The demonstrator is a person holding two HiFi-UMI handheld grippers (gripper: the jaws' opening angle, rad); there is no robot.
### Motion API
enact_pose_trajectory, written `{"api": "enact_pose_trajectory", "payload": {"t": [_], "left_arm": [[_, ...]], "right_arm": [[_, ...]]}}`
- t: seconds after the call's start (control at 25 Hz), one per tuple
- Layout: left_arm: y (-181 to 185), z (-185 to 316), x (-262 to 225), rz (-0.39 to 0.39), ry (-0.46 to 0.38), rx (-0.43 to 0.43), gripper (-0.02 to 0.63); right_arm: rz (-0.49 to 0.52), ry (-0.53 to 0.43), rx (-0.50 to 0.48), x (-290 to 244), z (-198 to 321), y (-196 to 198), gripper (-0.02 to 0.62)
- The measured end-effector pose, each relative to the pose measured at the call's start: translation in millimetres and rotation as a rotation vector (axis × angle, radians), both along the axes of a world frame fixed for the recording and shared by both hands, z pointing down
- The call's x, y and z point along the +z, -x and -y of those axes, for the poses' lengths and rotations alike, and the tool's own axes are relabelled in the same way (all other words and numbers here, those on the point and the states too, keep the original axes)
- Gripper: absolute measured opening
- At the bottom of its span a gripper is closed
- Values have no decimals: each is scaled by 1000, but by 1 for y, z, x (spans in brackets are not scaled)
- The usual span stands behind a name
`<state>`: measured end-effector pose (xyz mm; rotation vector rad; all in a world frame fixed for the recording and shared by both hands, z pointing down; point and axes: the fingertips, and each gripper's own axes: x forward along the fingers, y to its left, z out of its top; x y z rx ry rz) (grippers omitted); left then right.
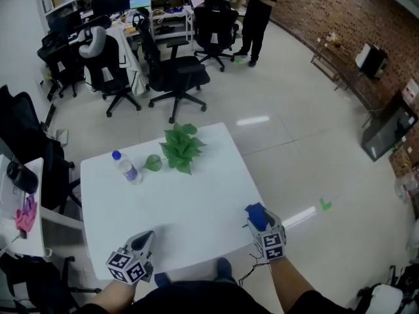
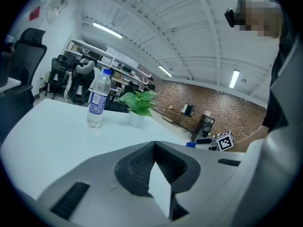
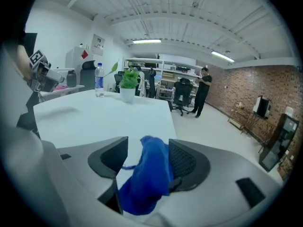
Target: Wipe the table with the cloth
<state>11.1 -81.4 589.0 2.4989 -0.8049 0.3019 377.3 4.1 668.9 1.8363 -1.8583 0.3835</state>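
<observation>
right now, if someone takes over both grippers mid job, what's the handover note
Left gripper: jaws together, nothing in them, at the near left edge of the white table.
Right gripper: jaws apart; the blue cloth hangs loose between them against one jaw, not clamped, at the table's near right edge.
Also on the table, far side: water bottle and potted plant.
Done: the cloth is at the table; no wiped area can be made out.
Left: close on the cloth and wipe the top, probably working around the bottle and plant.
</observation>
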Motion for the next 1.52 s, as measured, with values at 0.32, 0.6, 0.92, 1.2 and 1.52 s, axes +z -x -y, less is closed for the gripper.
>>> {"api": "enact_pose_trajectory", "payload": {"t": [0.32, 0.6, 0.92, 1.2, 1.52], "left_arm": [[28, 14, -12, -39, -36, -61, 0], [90, 20, -39, -59, -76, -185, 0], [144, 10, -30, -4, -45, -269, 0], [142, 13, -11, 28, -5, -258, 0], [127, 16, -9, 33, 1, -220, 0]], "right_arm": [[53, -163, -272, -86, 65, 116, 176], [344, -47, -493, -84, 101, 233, -14], [450, 220, -486, -37, 109, 287, 3], [381, 274, -439, -24, 114, 279, 2], [358, 265, -424, -27, 117, 264, 0]]}}
